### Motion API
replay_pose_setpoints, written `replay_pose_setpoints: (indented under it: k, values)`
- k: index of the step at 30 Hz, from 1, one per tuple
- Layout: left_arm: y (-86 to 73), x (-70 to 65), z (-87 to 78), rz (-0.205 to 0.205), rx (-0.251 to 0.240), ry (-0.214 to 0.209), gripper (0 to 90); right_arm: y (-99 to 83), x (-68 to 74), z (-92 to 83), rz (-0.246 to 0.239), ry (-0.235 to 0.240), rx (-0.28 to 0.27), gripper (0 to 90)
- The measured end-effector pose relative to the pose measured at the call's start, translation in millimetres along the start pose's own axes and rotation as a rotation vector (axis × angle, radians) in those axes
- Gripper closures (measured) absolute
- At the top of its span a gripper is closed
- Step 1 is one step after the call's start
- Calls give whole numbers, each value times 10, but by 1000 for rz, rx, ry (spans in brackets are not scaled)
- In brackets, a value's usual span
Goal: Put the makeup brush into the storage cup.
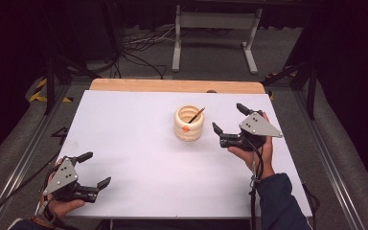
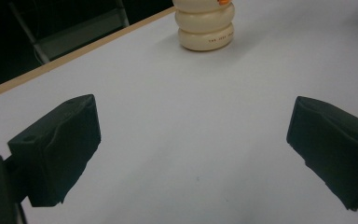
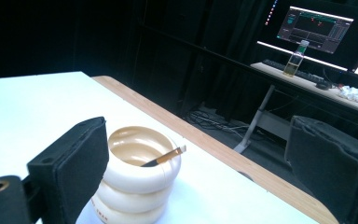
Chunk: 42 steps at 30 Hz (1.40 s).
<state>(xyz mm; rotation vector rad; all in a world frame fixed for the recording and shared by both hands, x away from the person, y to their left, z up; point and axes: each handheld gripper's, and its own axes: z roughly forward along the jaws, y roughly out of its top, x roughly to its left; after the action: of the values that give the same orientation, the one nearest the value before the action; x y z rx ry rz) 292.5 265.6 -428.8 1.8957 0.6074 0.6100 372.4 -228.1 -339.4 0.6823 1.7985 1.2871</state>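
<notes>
Cream ribbed pot (image 1: 189,123) stands upright on the white surface (image 1: 139,158), toward the far edge and a bit right of centre. Pot looks like three stacked rings, small orange mark on its near side, tiny print on the bottom ring in the left gripper view (image 2: 205,25). Thin stick (image 1: 196,115) with a dark lower part leans inside the pot, tip poking over the rim toward the right; same stick shows in the right gripper view (image 3: 164,157) resting on the rim of the pot (image 3: 135,182).

Right hand-held gripper (image 1: 227,120) sits just right of the pot, off the surface, held in the person's right hand (image 1: 256,153), jaws spread wide and empty, pointing left toward the pot. In its own view the pot is near the left jaw, partly behind it, not touching as far as I can tell.

Left hand-held gripper (image 1: 93,168) is well apart from the pot, near the front left corner of the surface, jaws wide, nothing between them. Pot lies far ahead of it.

Beyond the pot: wooden strip (image 1: 172,86) along the far edge of the surface, monitor (image 3: 314,23) and bottle (image 3: 296,58) on a desk in the dark background.
</notes>
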Motion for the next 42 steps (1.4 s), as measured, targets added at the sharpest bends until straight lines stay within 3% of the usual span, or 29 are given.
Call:
replay_pose_setpoints:
  k: [42]
  values:
    - [-2,-13,10,11,7,-4,37,-305,-35,-310,-49,-15,51,62]
